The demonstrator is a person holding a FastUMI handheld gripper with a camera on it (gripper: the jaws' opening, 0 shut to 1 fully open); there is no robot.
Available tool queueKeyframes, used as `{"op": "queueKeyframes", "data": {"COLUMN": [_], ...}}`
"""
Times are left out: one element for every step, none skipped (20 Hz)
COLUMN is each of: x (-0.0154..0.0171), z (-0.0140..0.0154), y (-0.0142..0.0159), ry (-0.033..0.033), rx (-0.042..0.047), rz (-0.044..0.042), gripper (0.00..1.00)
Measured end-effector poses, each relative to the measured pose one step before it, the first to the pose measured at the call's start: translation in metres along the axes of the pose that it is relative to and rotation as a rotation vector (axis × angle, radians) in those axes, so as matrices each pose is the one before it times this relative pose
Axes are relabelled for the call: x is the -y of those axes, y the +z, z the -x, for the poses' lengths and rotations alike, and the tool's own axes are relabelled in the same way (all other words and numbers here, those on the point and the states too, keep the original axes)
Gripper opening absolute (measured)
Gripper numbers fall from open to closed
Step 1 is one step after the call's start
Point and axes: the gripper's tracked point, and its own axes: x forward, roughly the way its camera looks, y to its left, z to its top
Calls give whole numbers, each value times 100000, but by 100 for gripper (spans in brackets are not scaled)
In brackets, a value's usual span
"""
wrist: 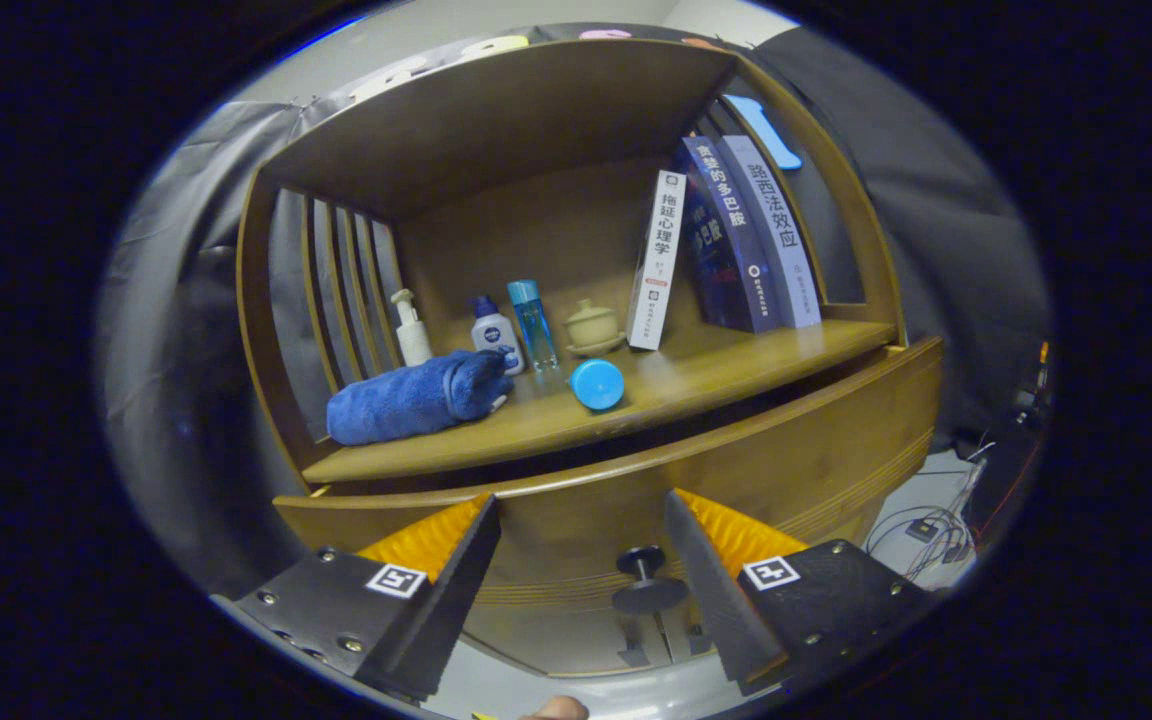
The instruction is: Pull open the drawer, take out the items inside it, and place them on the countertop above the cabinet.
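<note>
The wooden drawer front (736, 470) sits below the countertop (696, 385), with a narrow dark gap above it, so it is slightly out. Its dark round knob (648, 580) stands just ahead of my gripper (581, 515), nearer the right finger. The fingers are spread wide and touch nothing. On the countertop lie a rolled blue towel (414, 398) and a round blue-capped item (597, 384). What the drawer holds is hidden.
At the back of the countertop stand a white pump bottle (410, 328), a small white bottle (492, 330), a clear blue bottle (533, 322) and a lidded cup (592, 326). Three books (726, 240) lean at the right. Cables (926, 525) lie on the floor to the right.
</note>
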Motion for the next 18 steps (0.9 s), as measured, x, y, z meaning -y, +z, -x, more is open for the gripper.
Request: {"op": "queueKeyframes", "data": {"x": [3, 63, -17, 12, -70, 5, -23, 41, 25, 15, 5, -35, 28, -1, 15, 42, -92, -361], "z": [-367, -403, -318, -402, -248, -275, -336, -225, -79, 19, -23, -14, 76, -31, -9, 41, 57, 203], "y": [37, 75, 55, 73, 26, 46, 34, -20, 56, -14, -45, 23, -6, 9, -14, -92, 50, -1], "ry": [87, -13, 11, 19, 22, -3, 47, -78, -236, -119, -39, 38, -42, -31, -103, 5, 636, 2196], "rx": [-368, -248, -363, -320, -510, -662, -626, -755, -403, -136, 273, 418, 355, -108, -410, -865, -499, -994], "rz": [410, 358, 266, 181, 253, 611, 758, 830, 892, 709, 21, -430, -417, -174, 79, 208, 498, 769], "gripper": [99, 99, 99, 99, 99, 99, 99, 99, 99, 99, 99, 99, 99, 99, 99, 99, 99, 99]}}
